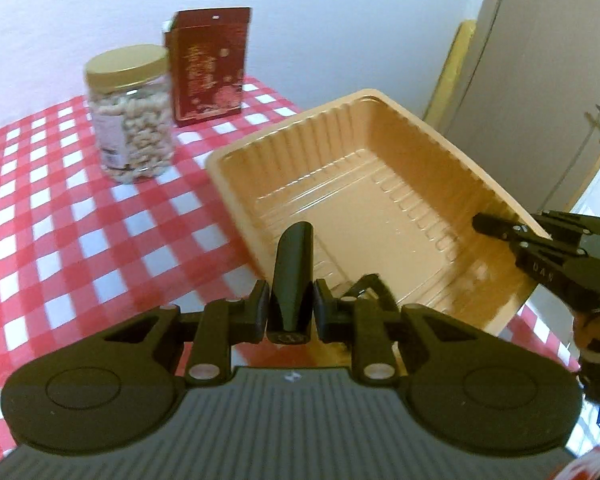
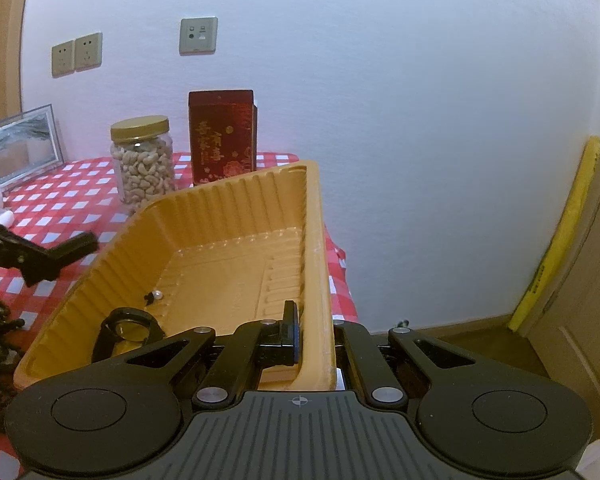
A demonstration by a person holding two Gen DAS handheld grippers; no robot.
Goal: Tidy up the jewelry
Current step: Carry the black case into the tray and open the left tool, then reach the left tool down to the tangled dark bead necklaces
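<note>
One tray (image 2: 228, 216), right fingers (image 2: 290, 320) clamping its wall; left fingers (image 1: 260, 312) gripping one black piece (image 1: 294, 272).

One tray (image 2: 204, 216), one jar (image 2: 143, 160), one box (image 2: 222, 138)

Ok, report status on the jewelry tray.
Right hand-held gripper shut on tray wall, tray tilted. Left hand-held gripper grips black piece. Pearl in tray; path clear.
</note>
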